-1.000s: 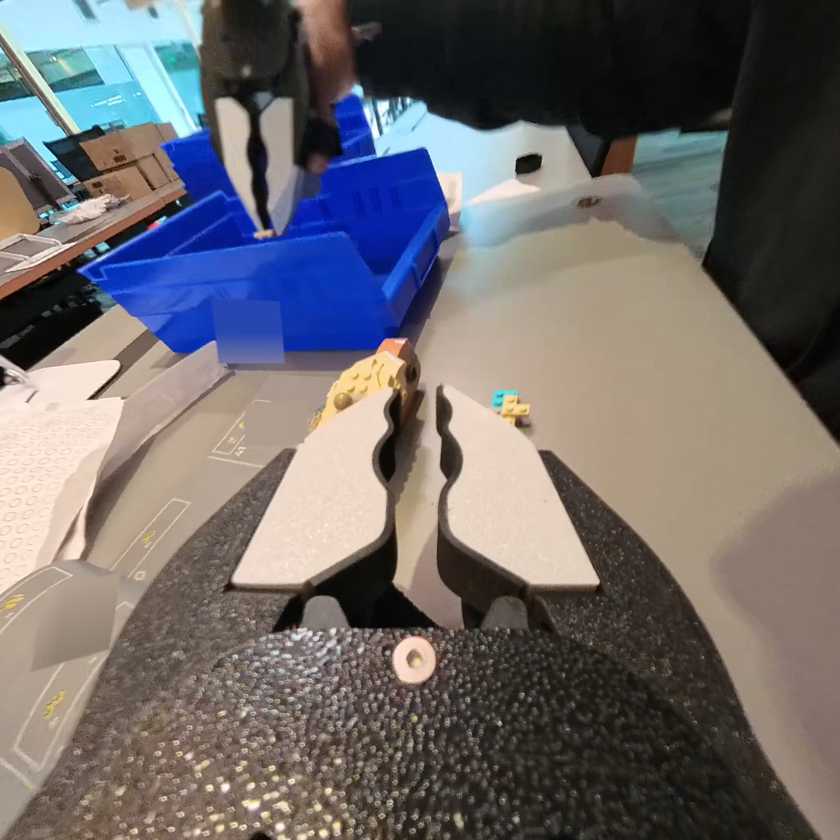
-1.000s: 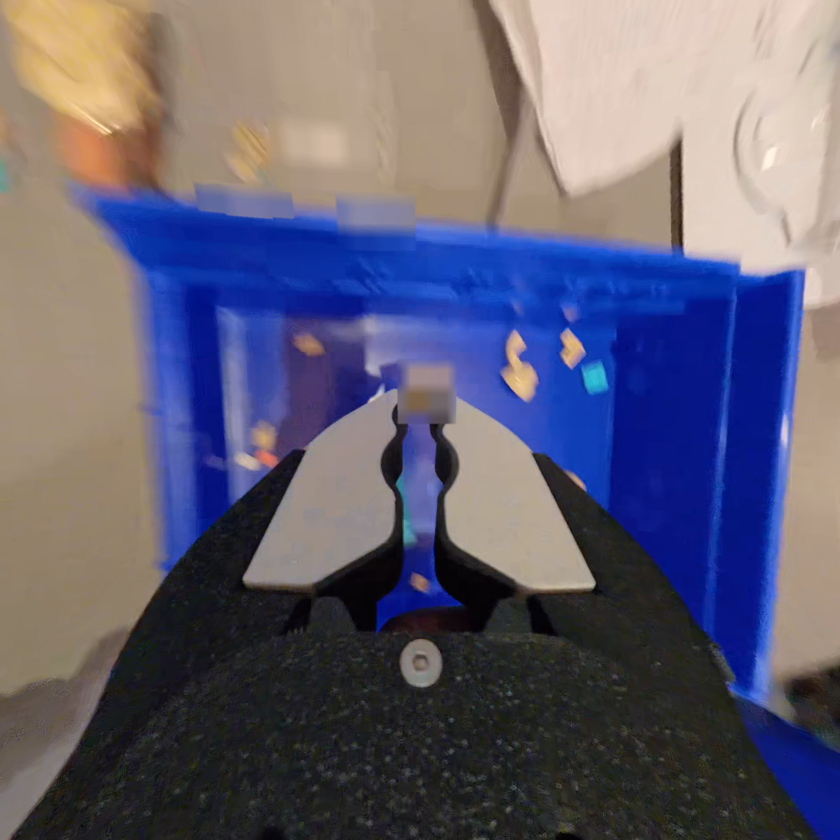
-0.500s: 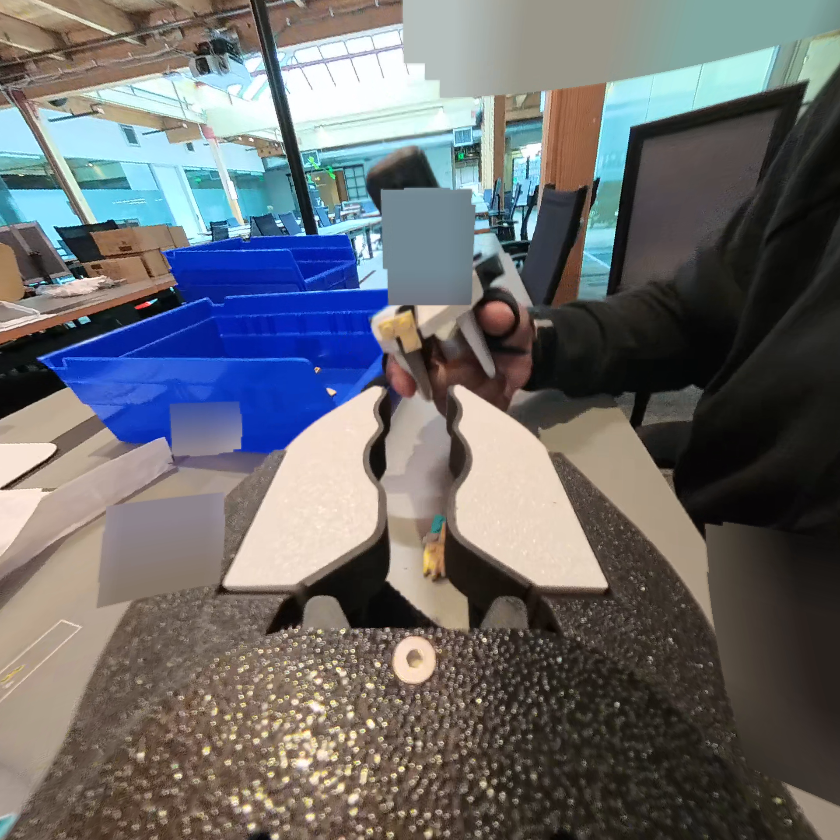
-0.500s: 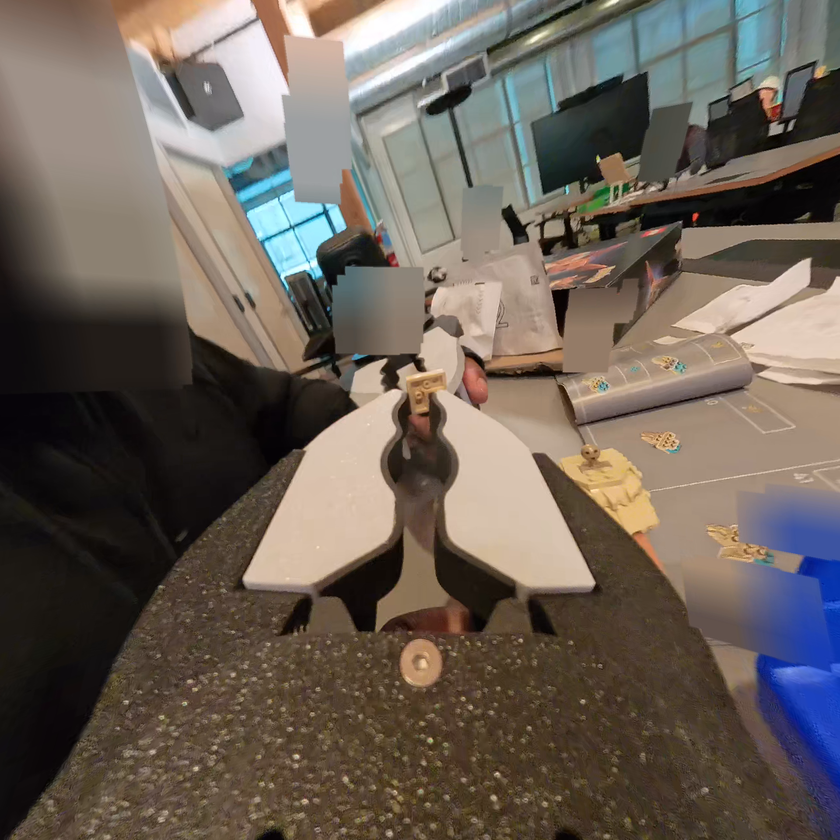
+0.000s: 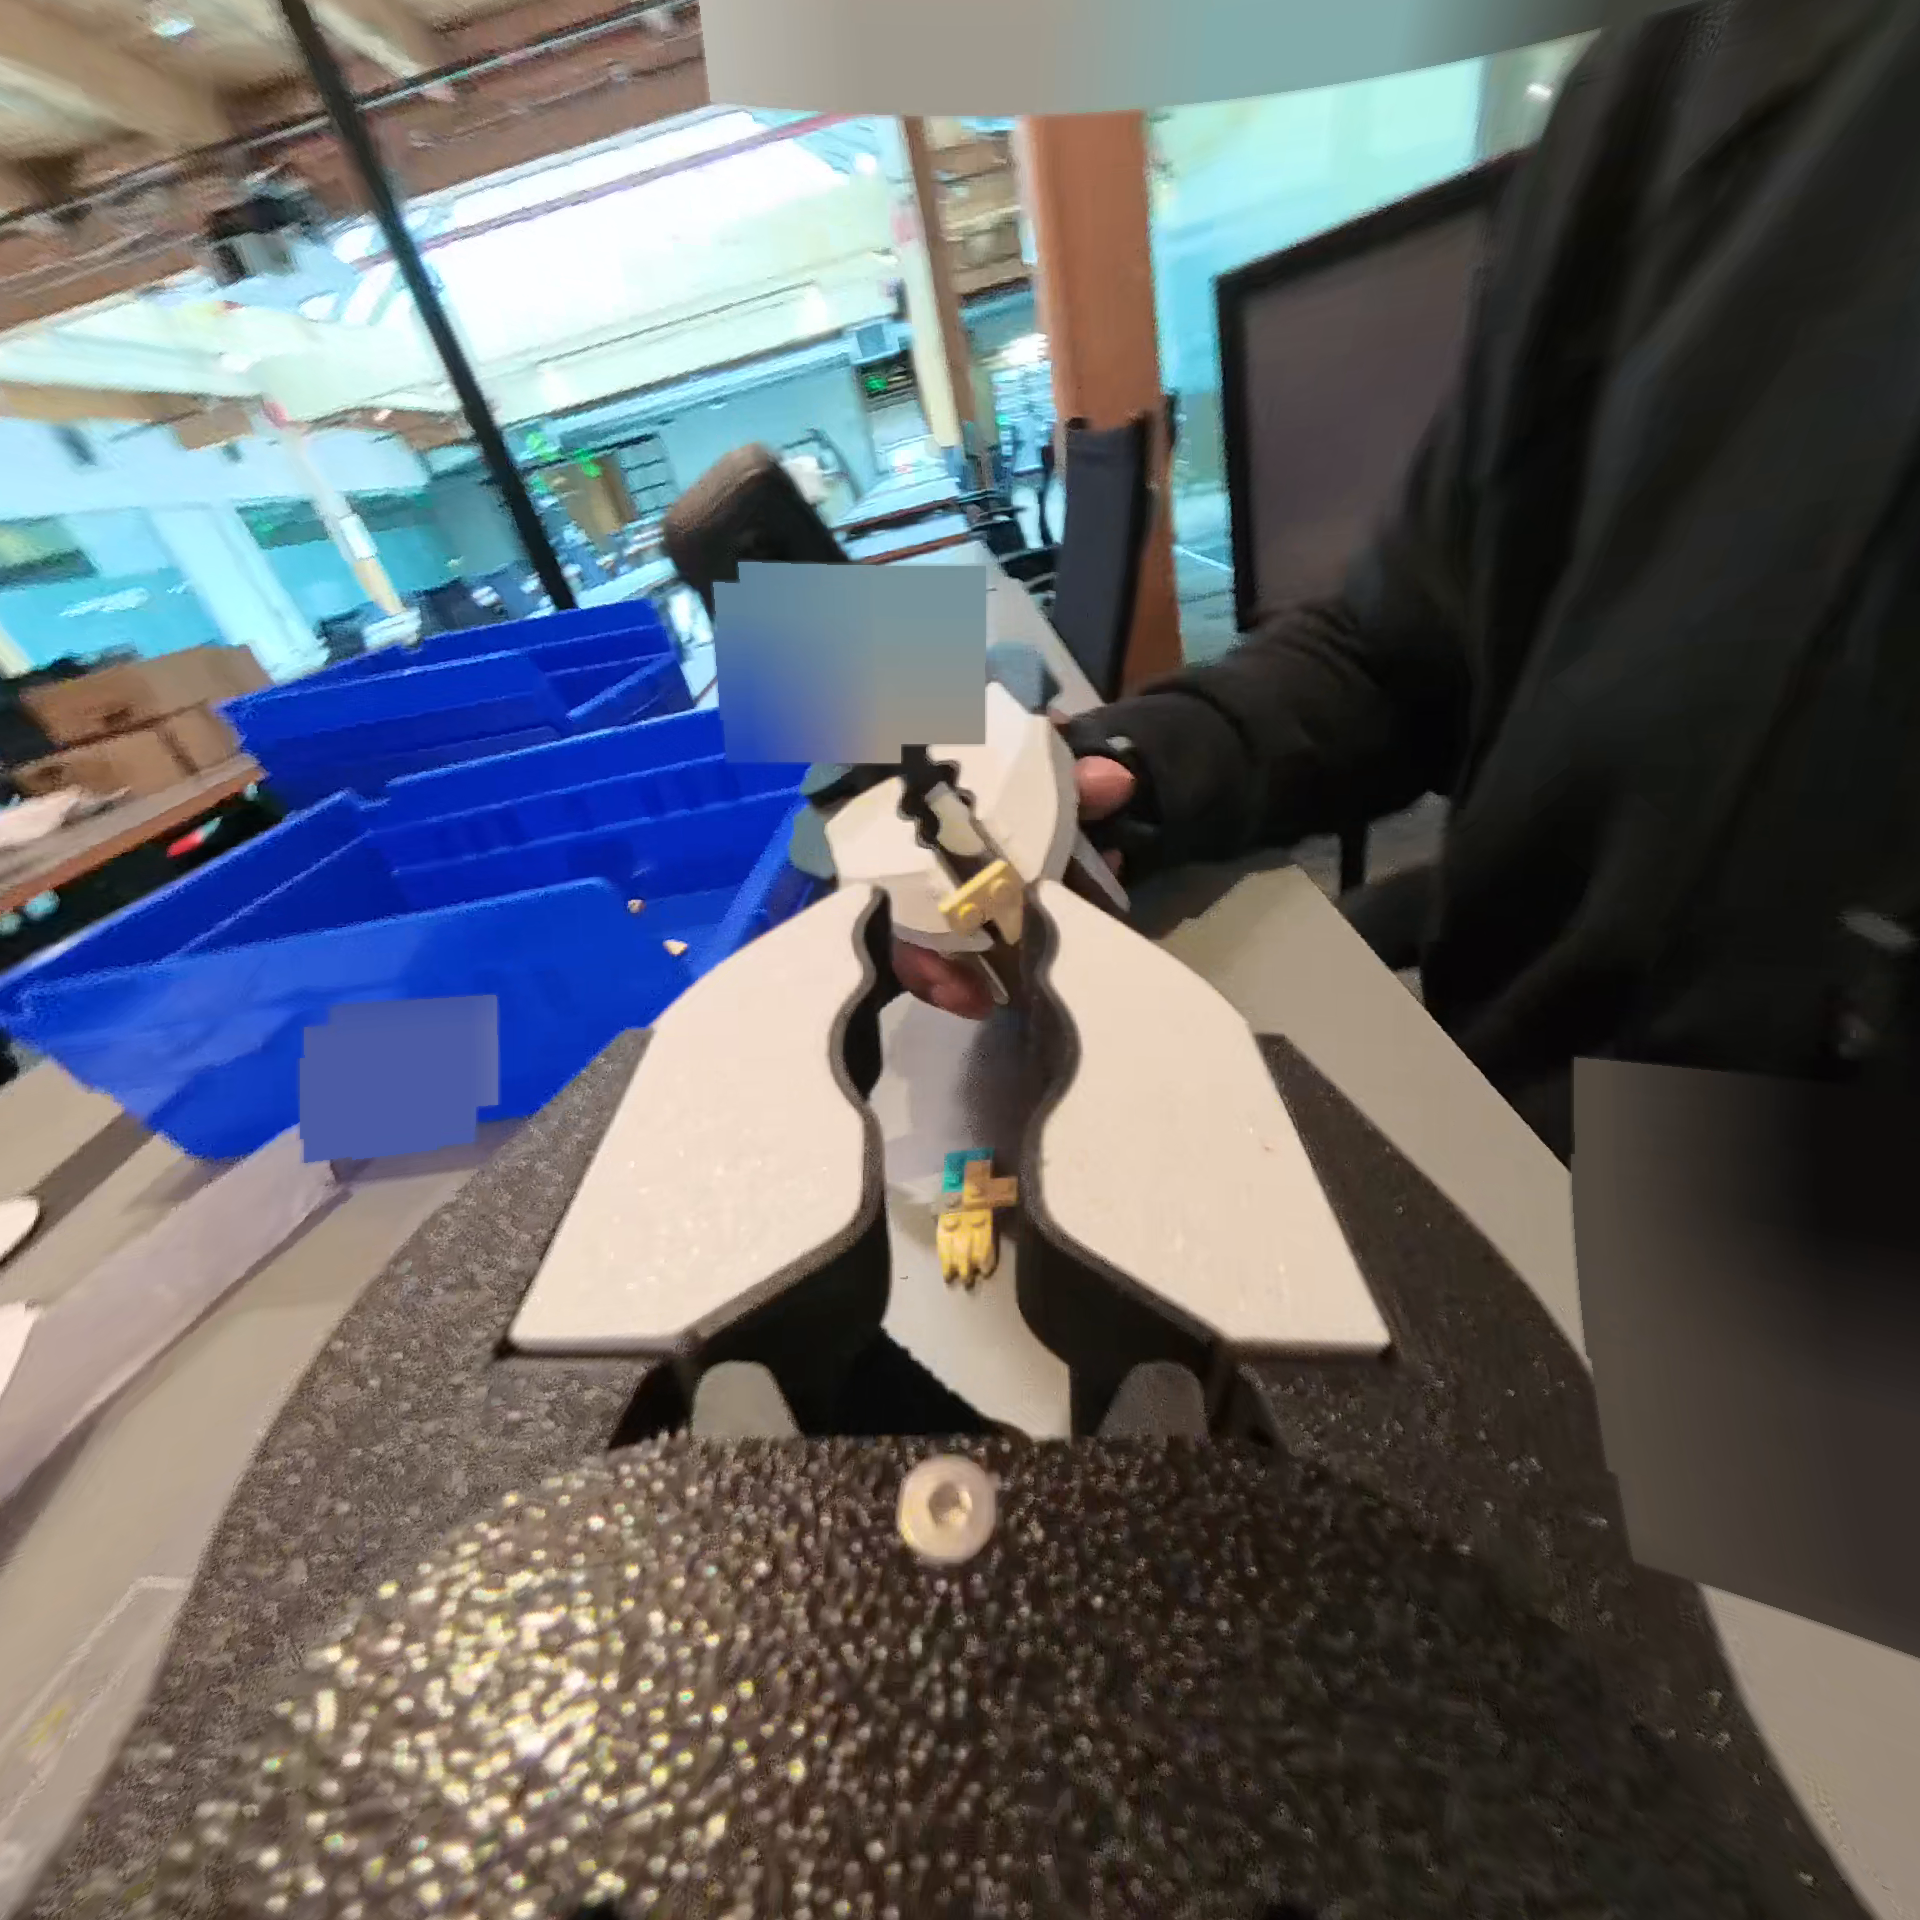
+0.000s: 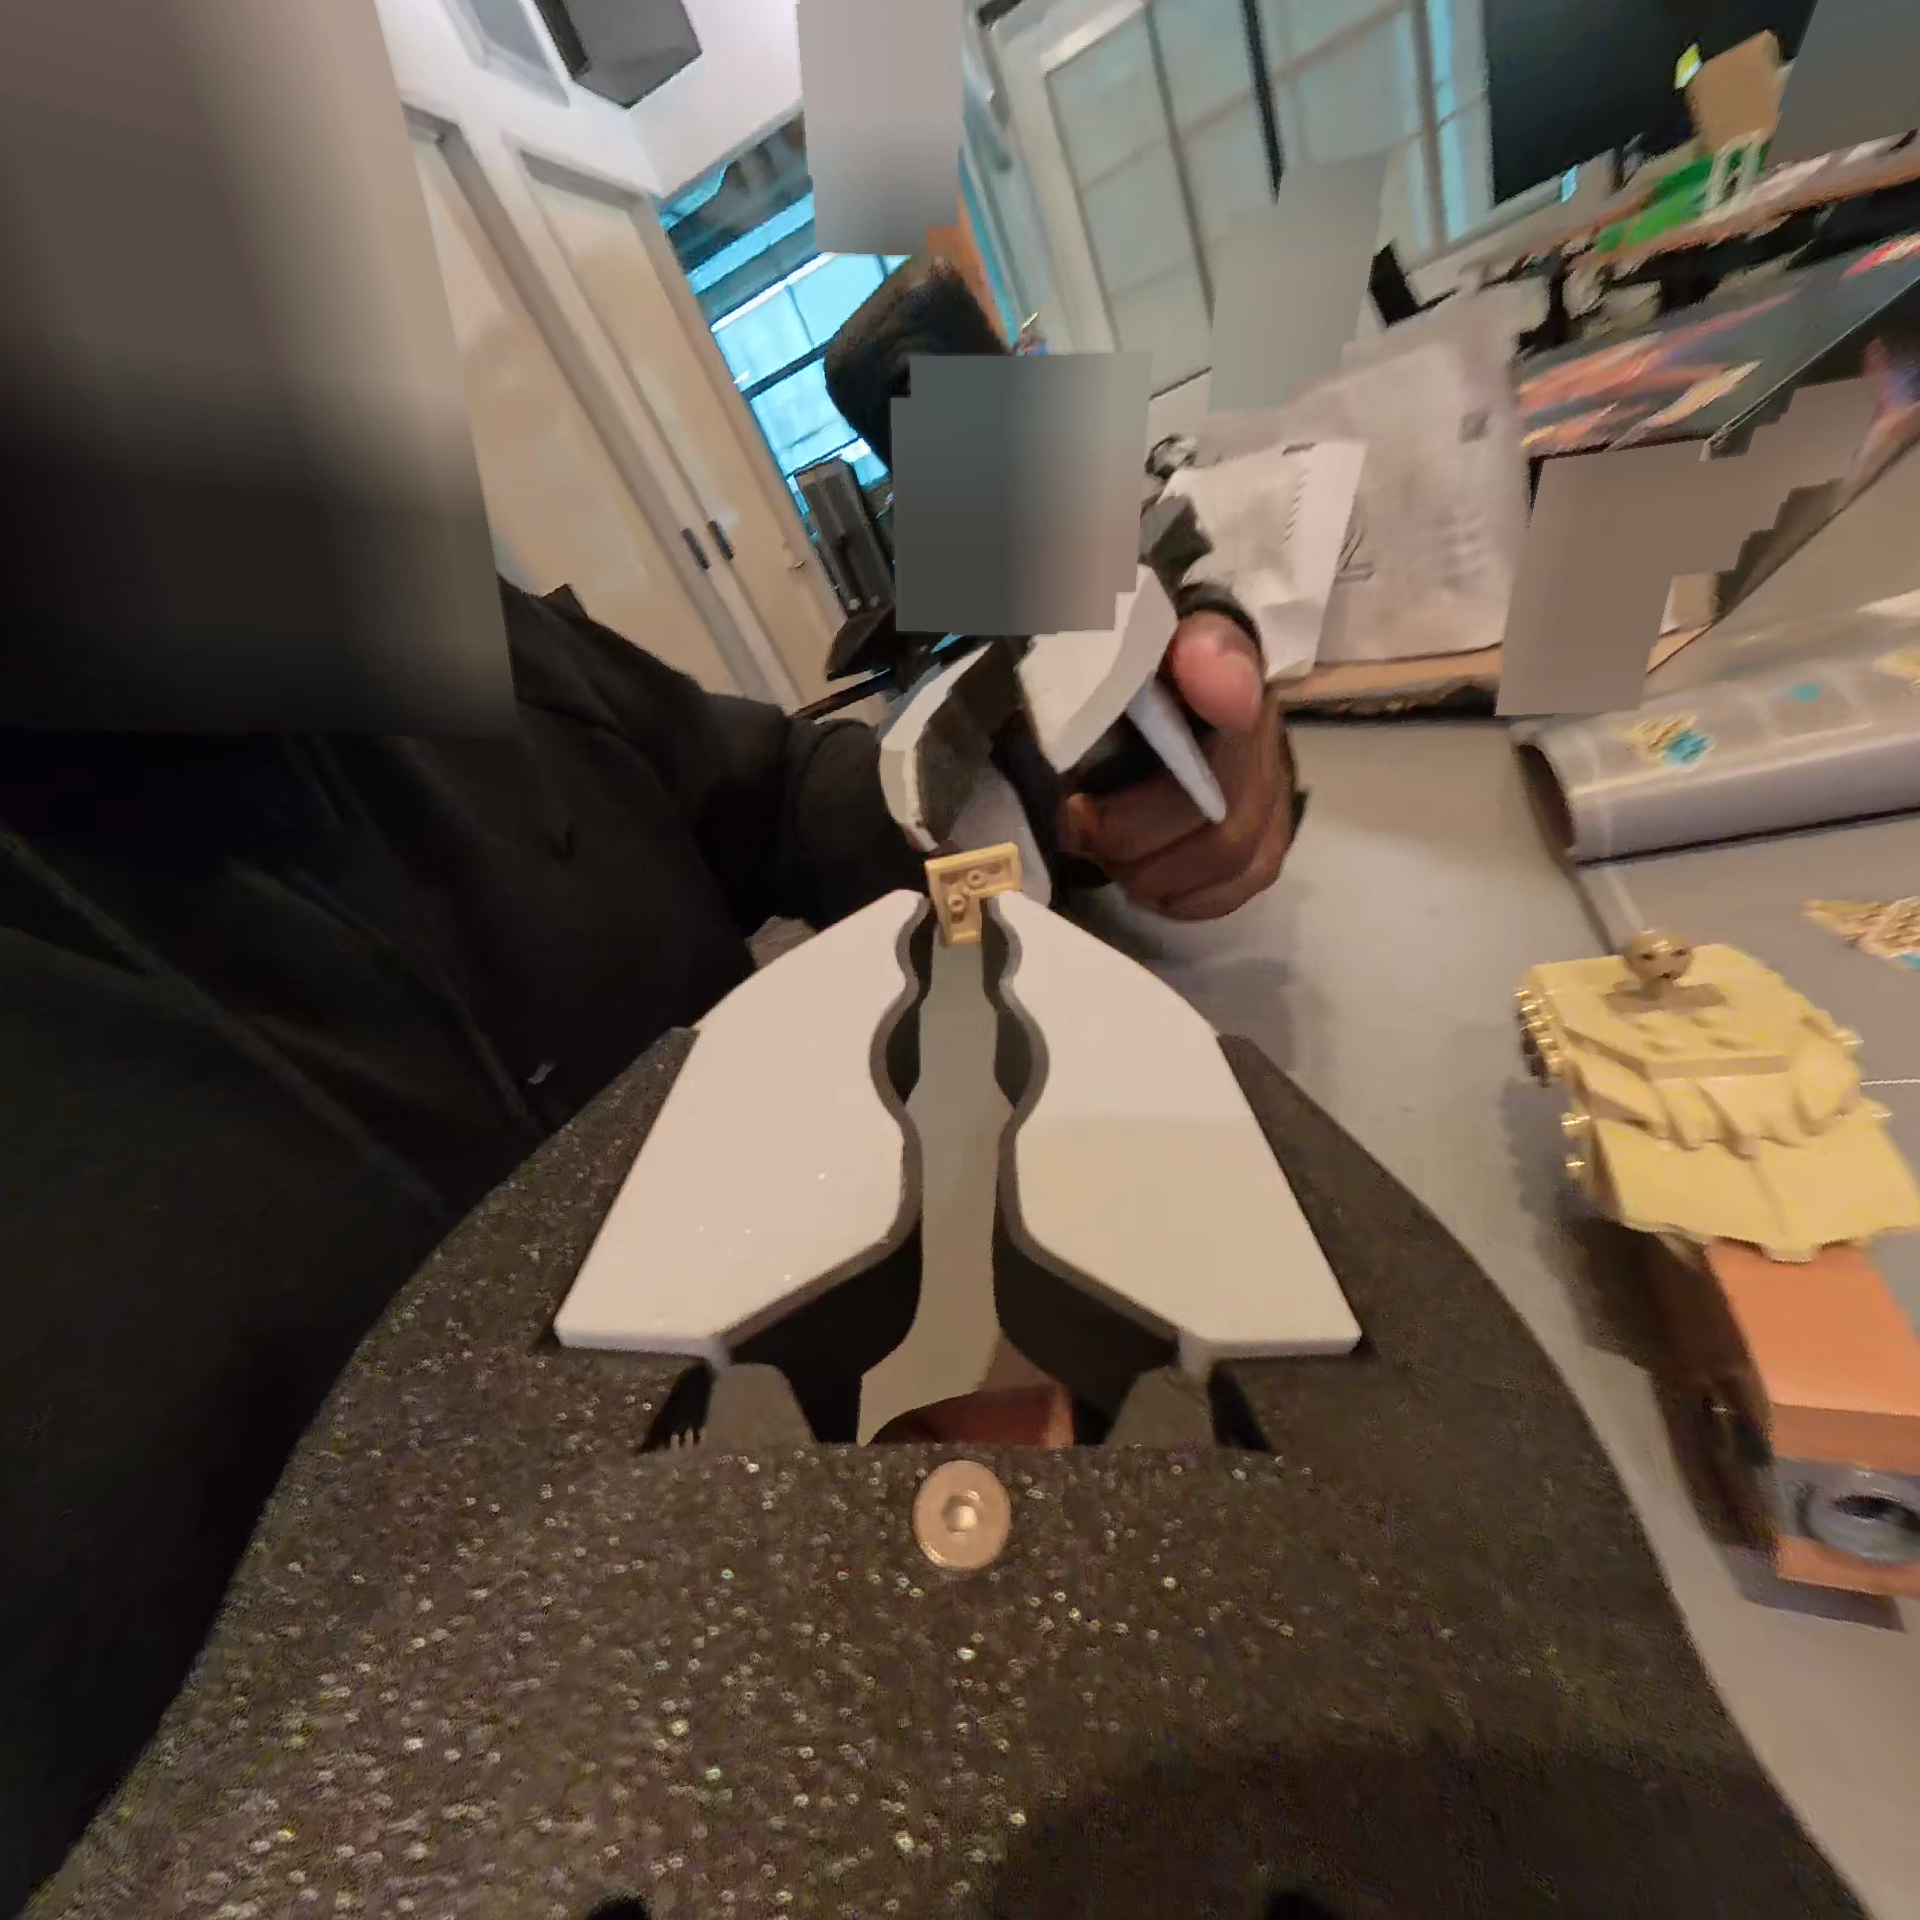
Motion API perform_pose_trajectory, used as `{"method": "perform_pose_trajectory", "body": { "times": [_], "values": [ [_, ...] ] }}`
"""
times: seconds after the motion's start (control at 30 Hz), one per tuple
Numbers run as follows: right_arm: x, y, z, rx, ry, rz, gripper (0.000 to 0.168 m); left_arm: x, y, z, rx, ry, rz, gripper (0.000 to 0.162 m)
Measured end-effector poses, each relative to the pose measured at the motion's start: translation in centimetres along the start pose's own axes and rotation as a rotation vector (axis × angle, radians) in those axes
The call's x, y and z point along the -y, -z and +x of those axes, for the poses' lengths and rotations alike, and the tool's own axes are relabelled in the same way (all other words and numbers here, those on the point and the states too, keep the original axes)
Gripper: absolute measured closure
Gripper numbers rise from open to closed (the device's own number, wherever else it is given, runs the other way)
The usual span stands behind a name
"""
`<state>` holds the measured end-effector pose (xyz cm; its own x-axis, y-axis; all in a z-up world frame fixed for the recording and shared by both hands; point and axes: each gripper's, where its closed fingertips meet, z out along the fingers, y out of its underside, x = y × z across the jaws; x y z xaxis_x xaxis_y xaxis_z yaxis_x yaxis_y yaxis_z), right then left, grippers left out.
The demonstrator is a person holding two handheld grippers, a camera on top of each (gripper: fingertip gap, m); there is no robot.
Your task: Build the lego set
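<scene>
My right gripper point(image 6: 961, 920) is shut on a small tan plate point(image 6: 971, 883), pinched at the fingertips and held in the air. The plate also shows in the left wrist view point(image 5: 982, 899), just beyond my left gripper point(image 5: 956, 914), which is open and empty with its tips either side of it. The left gripper point(image 6: 1039, 727) faces the right one, close to the plate. A tan lego model point(image 6: 1704, 1101) on a brown block sits on the grey table at the right. A few small tan and teal pieces point(image 5: 971, 1210) lie on the table under the left gripper.
Blue bins point(image 5: 416, 935) with loose pieces stand on the left of the table point(image 5: 1299, 987). A rolled grey mat point(image 6: 1714, 769) and papers lie behind the model. The person's dark sleeves and body fill one side of each view. My left and right fingertips are right by each other.
The right gripper came out of the blue bin with the tan plate and swung to face the left gripper. The left gripper rose off the table, and the two have closed in.
</scene>
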<state>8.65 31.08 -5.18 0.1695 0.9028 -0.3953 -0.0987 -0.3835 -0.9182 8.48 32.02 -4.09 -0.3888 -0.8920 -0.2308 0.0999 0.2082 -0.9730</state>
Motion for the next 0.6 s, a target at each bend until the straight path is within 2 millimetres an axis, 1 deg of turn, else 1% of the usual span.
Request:
{"method": "perform_pose_trajectory", "body": {
  "times": [0.1, 0.2, 0.33, 0.4, 0.47, 0.5, 0.6],
  "values": [
    [-1.1, -0.5, -0.5, 0.049, -0.045, -0.060, 0.160, 0.1, 0.3, 1.2, -0.068, -0.058, 0.009, 0.139],
    [-1.9, -0.9, -1.2, 0.083, -0.050, -0.109, 0.160, -0.1, 0.0, 2.2, -0.123, -0.089, -0.005, 0.139],
    [-2.5, -1.1, -2.0, 0.116, -0.042, -0.143, 0.160, -1.4, -0.6, 3.3, -0.173, -0.132, -0.078, 0.141],
    [-2.5, -1.1, -2.1, 0.120, -0.045, -0.142, 0.160, -1.7, -0.8, 3.8, -0.201, -0.129, -0.091, 0.146],
    [-2.5, -1.0, -2.2, 0.122, -0.047, -0.142, 0.160, -1.8, -0.8, 3.9, -0.205, -0.120, -0.087, 0.149],
    [-2.5, -1.0, -2.2, 0.122, -0.046, -0.140, 0.160, -1.8, -0.8, 3.8, -0.202, -0.112, -0.087, 0.154],
    [-2.5, -0.8, -2.0, 0.099, -0.045, -0.138, 0.160, -2.0, -0.8, 3.8, -0.217, -0.055, -0.098, 0.156]
  ]
}}
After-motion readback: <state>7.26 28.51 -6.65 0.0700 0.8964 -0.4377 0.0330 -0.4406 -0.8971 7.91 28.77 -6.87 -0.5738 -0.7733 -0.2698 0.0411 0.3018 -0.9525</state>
